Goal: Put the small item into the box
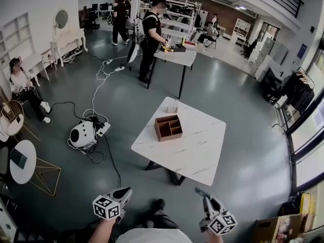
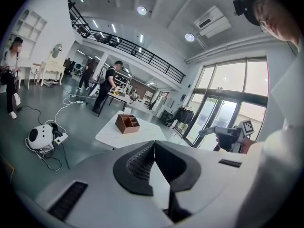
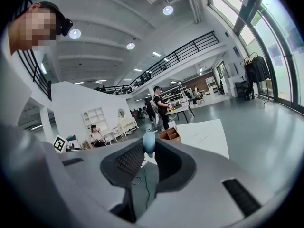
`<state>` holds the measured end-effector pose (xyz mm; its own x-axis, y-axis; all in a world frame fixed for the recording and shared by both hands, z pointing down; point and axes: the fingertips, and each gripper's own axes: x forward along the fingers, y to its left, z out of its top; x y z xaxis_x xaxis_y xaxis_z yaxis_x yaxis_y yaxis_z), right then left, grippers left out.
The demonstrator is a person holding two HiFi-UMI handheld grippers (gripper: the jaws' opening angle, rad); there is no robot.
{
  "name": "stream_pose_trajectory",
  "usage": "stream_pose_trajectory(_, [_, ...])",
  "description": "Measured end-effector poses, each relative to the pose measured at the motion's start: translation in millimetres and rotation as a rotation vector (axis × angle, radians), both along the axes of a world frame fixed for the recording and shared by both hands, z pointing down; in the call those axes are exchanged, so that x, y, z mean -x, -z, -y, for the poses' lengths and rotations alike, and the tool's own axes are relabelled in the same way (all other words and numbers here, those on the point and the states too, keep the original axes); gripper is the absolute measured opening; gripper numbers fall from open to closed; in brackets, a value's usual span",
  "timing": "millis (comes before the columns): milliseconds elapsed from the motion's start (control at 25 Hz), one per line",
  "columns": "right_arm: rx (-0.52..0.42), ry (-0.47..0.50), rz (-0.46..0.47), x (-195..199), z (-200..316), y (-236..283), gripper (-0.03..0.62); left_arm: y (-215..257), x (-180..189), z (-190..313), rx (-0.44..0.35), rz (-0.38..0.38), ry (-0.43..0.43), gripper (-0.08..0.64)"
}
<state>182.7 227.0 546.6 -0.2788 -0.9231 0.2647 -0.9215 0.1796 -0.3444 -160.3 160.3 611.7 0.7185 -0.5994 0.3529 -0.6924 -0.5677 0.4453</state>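
A brown wooden box (image 1: 168, 127) with several compartments stands on a white table (image 1: 197, 151) some way ahead of me. It also shows far off as the box (image 2: 127, 123) in the left gripper view and the box (image 3: 169, 134) in the right gripper view. My right gripper (image 1: 198, 190) is held low by my body, its jaws shut on a small blue item (image 3: 149, 143) at their tips. My left gripper (image 1: 126, 190) is beside it, and the left gripper (image 2: 153, 144) has its jaws shut with nothing between them. Both are well short of the table.
A small clear object (image 1: 172, 106) stands at the table's far edge. On the floor to the left lie a white round device (image 1: 82, 134) and cables. A person (image 1: 151, 34) stands at a farther table, and another sits at far left (image 1: 20, 85). A cardboard box (image 1: 276, 229) is low right.
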Motion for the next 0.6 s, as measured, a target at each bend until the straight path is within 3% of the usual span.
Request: stream_pose_trajectory(600, [0.009,0.064,0.035,-8,84,-9,0.080,4,-12,59,0.008,0.031,0.048,0.014])
